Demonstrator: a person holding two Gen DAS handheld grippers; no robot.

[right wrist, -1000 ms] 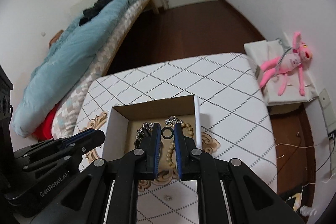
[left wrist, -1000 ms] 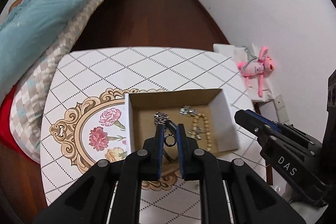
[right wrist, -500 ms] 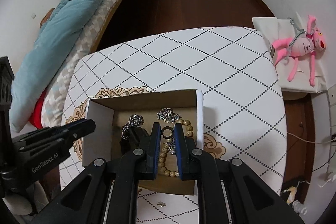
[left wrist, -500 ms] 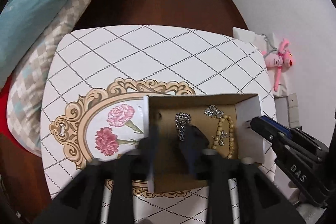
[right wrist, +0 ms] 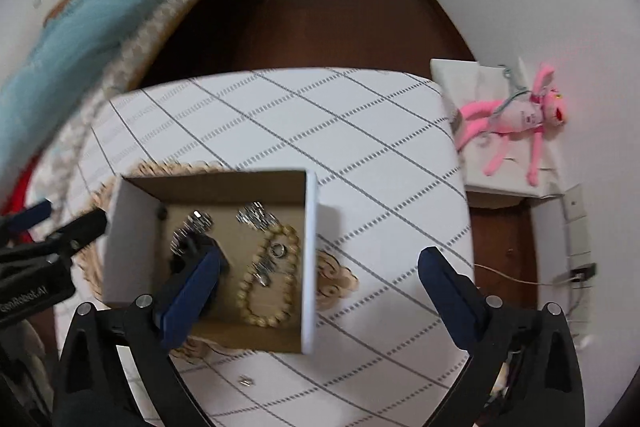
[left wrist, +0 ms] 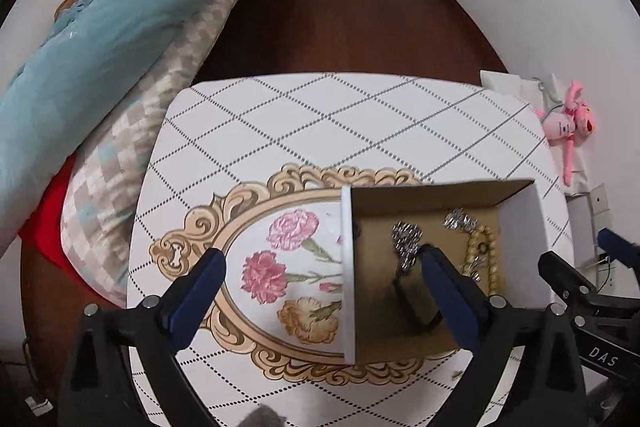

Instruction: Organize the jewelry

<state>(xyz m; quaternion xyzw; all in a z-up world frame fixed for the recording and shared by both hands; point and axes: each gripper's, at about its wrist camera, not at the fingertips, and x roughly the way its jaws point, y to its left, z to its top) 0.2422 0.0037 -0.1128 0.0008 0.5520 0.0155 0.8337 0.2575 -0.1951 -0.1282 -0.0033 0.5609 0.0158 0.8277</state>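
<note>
An open cardboard box (left wrist: 347, 267) (right wrist: 310, 259) stands on the white patterned table. Inside lie a beaded bracelet (right wrist: 266, 283) (left wrist: 486, 259), a silver chain (left wrist: 406, 241) (right wrist: 196, 227), a silver cluster (left wrist: 460, 221) (right wrist: 252, 215), a small ring (right wrist: 279, 250) on the beads and a dark piece (left wrist: 416, 295). My left gripper (left wrist: 320, 271) is wide open and empty above the box's left wall. My right gripper (right wrist: 320, 269) is wide open and empty above the box's right wall.
A small metal piece (right wrist: 245, 381) lies on the table (right wrist: 360, 147) in front of the box. A bed with a blue quilt (left wrist: 80, 47) is at the left. A pink plush toy (right wrist: 520, 115) lies on a white stand at the right.
Both grippers opened wide; each had been shut on a ring. The right one's ring now lies on the beads in the box. Both grippers pulled back and up from the box.
</note>
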